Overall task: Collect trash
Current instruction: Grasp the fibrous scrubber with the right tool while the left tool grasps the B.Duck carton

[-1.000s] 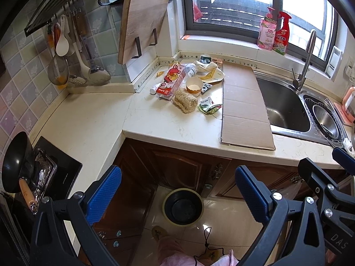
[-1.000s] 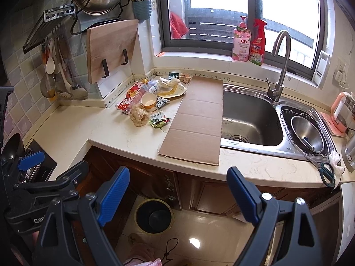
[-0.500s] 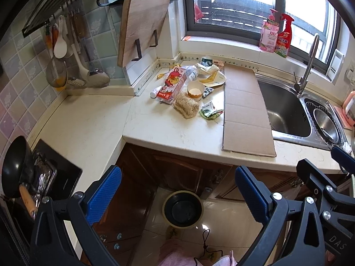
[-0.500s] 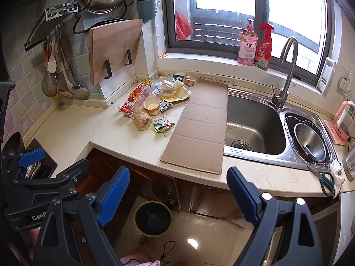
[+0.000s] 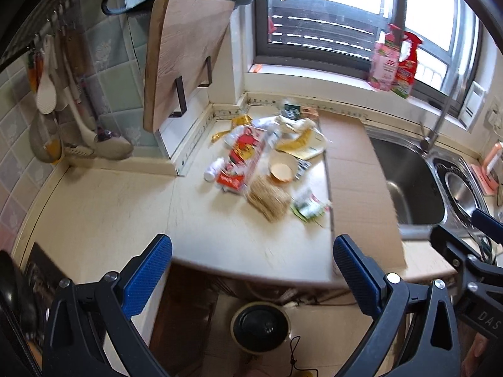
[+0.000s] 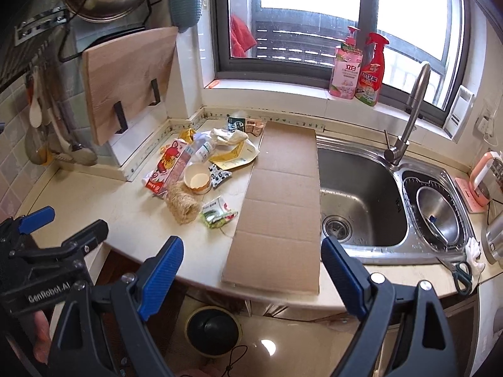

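Meanwhile both grippers [image 5: 251,260] [image 6: 251,260] gape empty; cardboard [image 6: 279,207] (flat) lies beside the trash pile [image 6: 201,172].

"GenRobot.AI" on the left claw [image 6: 31,229] body ("DAS" on the right claw [image 5: 484,223])

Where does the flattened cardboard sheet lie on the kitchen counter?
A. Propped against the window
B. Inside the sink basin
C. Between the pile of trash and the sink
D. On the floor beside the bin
C: the flattened cardboard sheet lies flat on the counter, with the trash pile on its left and the sink on its right.
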Demonstrator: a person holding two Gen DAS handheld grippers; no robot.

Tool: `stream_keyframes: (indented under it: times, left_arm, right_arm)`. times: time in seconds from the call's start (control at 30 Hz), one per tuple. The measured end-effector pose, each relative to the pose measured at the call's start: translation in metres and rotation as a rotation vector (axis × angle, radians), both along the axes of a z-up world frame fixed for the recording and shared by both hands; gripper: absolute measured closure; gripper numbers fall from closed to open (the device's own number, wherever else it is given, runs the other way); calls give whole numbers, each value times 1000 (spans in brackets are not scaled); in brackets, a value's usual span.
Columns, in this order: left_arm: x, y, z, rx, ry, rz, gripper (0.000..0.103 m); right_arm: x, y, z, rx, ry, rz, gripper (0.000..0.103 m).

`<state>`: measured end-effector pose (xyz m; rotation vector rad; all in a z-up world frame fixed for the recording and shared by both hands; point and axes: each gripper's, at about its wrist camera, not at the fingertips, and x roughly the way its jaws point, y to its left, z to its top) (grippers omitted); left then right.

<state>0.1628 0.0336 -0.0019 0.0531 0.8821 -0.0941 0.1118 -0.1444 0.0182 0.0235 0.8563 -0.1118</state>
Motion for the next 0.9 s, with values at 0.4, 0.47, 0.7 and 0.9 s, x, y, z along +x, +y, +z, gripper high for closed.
stream_keyframes:
  times: [0.4,0.47,0.7,0.9]
  left_arm:
    - [130,39,-83,-11,135,-30,2]
    - [143,38,-95,11,138,-54,2]
    - [181,37,-124,83,141,-134,2]
    - [202,52,-135,47,169,-149,2]
  right_arm:
    - [109,-3,-75,146,193,-14,28]
    - [123,-1,-86,191,206,-2,29]
    - [162,41,-115,189,208,188,33]
    - [193,67,-149,201,280,271,45]
